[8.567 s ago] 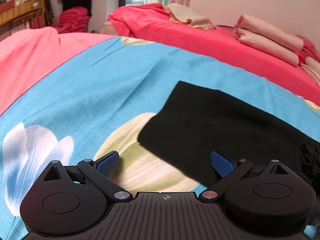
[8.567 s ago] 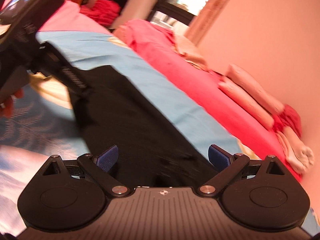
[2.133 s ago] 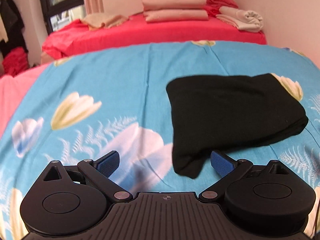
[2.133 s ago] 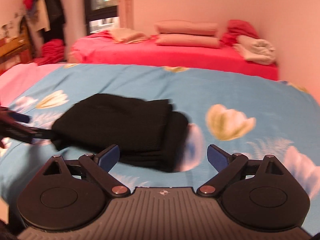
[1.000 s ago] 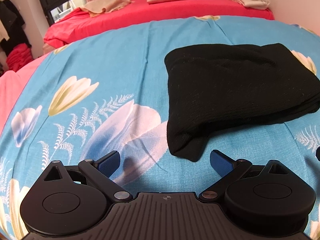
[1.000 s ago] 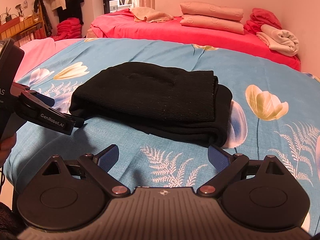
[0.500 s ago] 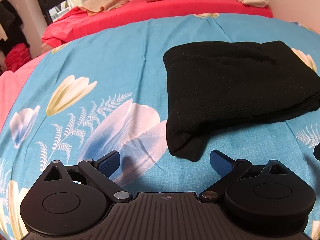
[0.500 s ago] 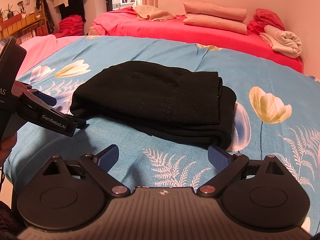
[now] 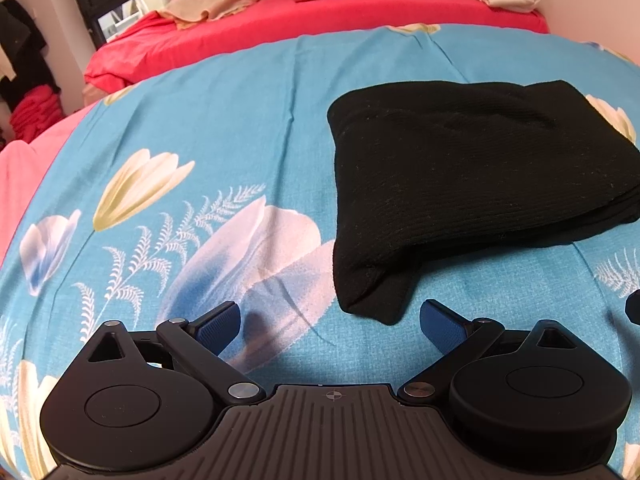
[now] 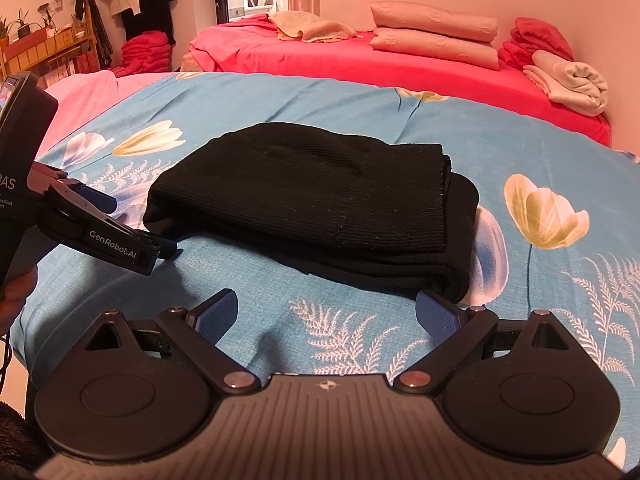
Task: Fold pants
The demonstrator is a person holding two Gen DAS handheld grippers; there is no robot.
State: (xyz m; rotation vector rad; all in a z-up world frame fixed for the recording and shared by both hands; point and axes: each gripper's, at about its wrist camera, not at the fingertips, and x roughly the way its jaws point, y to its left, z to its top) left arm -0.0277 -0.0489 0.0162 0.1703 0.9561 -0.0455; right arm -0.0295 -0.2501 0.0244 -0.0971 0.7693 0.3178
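Black knit pants (image 9: 472, 168) (image 10: 320, 204) lie folded into a thick rectangular stack on the blue flowered bedsheet (image 9: 224, 128). One loose corner of the pants hangs out of the stack toward me in the left wrist view. My left gripper (image 9: 330, 326) is open just short of that corner, nothing between its blue pads. My right gripper (image 10: 326, 316) is open too, low over the sheet, in front of the stack's near edge. The left gripper (image 10: 132, 240) shows from the side in the right wrist view, its tip next to the stack's left end.
A red bed (image 10: 360, 60) beyond carries folded pink pillows (image 10: 436, 36), a beige cloth (image 10: 308, 26) and rolled towels (image 10: 572, 84). A shelf with plants (image 10: 44, 48), hanging clothes and stacked red linen (image 10: 146, 56) stand at the far left. A hand (image 10: 16, 284) holds the left tool.
Over the last second both grippers crept slightly closer to the folded stack. The pants have not moved since then; much earlier they lay spread out long.
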